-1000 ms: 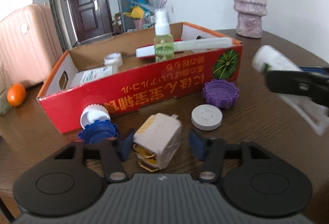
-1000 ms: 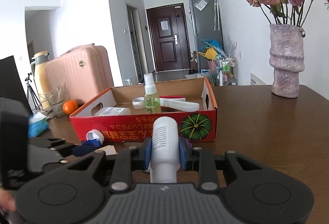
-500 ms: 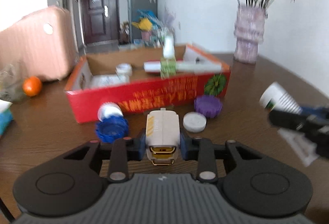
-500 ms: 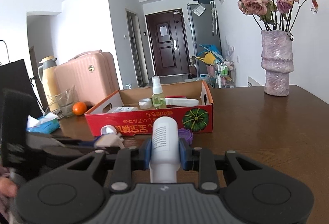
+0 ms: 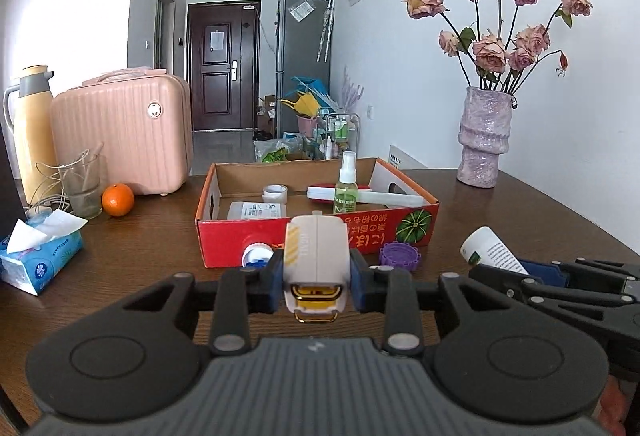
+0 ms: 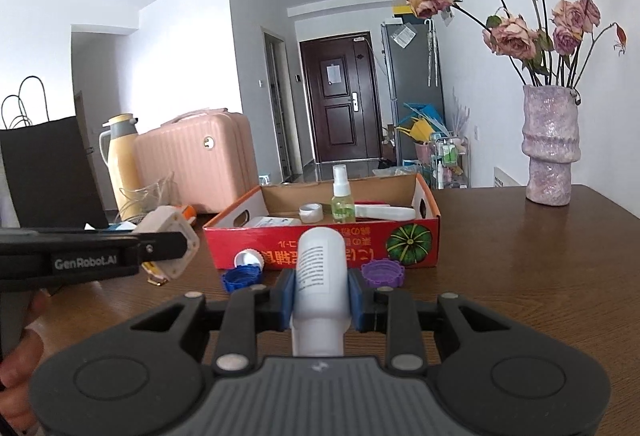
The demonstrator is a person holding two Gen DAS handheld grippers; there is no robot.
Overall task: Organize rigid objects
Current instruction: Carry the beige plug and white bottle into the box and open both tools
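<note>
The cream, boxy plastic gadget with a gold clasp (image 5: 316, 260) is riding above the dark wooden bench (image 5: 520, 212), the left gripper (image 5: 316, 276) jaws pinching it; the right gripper (image 6: 320, 290) jaws are clamping a white plastic bottle (image 6: 320, 276); both appear to be mid-carry, so the next move calls for clearing the near wall of the red cardboard box (image 5: 316, 232) and releasing inside.

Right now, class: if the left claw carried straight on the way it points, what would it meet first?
Probably the near red wall of the cardboard box, which lies straight ahead of the left claw and the beige plug adapter it grips. Depth is uncertain; it might clear the rim.
</note>
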